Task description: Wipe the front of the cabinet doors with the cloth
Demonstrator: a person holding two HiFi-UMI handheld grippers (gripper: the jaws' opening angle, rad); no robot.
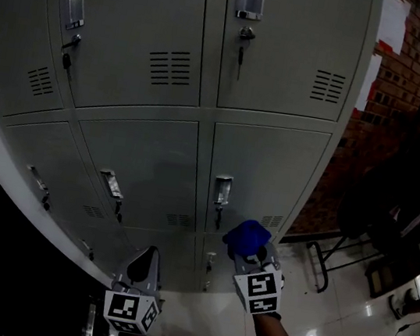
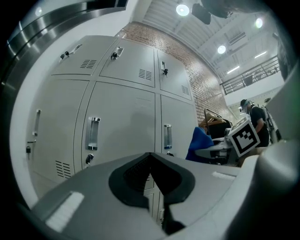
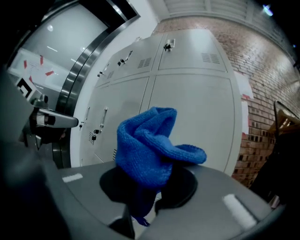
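Your right gripper (image 3: pixel 151 190) fingers clench the blue cloth (image 3: pixel 147 150) by its lower fold. It looks soft and light, bunching toward 12 o'clock. Left gripper (image 2: pixel 150 161) fingers closed, empty.

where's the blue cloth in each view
Head view: blue cloth lower centre-right, in the right gripper.
Left gripper view: blue cloth right of centre, held by the right gripper.
Right gripper view: blue cloth at centre, clamped between the jaws.
Shared landmark: grey lockers.
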